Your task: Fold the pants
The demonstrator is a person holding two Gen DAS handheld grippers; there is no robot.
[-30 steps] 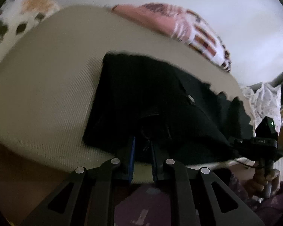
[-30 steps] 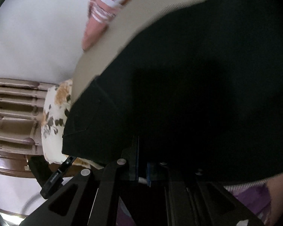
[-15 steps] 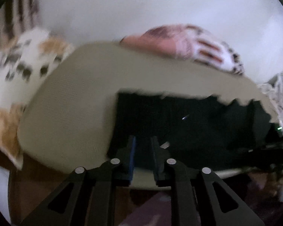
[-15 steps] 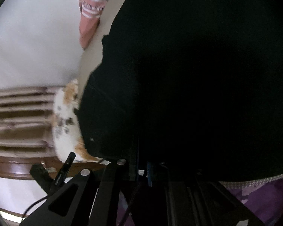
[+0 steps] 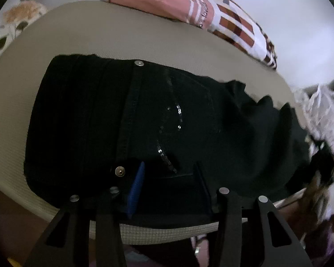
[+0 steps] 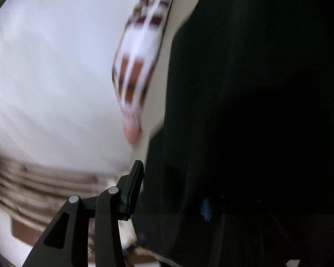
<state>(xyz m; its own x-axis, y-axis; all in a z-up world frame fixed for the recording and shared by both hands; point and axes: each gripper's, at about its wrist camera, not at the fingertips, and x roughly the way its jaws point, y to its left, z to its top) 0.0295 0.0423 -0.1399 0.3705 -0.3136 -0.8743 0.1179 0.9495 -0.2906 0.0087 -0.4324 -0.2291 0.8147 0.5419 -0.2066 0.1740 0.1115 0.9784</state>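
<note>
Beige ribbed cushion [image 5: 122,35] carries the black sequinned pants [image 5: 189,120], now lying flat, waistband at 9 o'clock. My left tool [image 5: 169,178], clenched half a second ago, has spread wide; my right tool [image 6: 171,191] has released too. Fold laid down; smoothing likely next.

Place: a home, likely a bedroom.
Evidence: a beige mattress [image 5: 144,44] carried a pink patterned garment [image 5: 207,15] at its far edge; a floral pillow [image 5: 17,20] lay left of the mattress.

beige mat [image 5: 104,44], black pants [image 5: 189,120], pink garment [image 5: 189,6]
</note>
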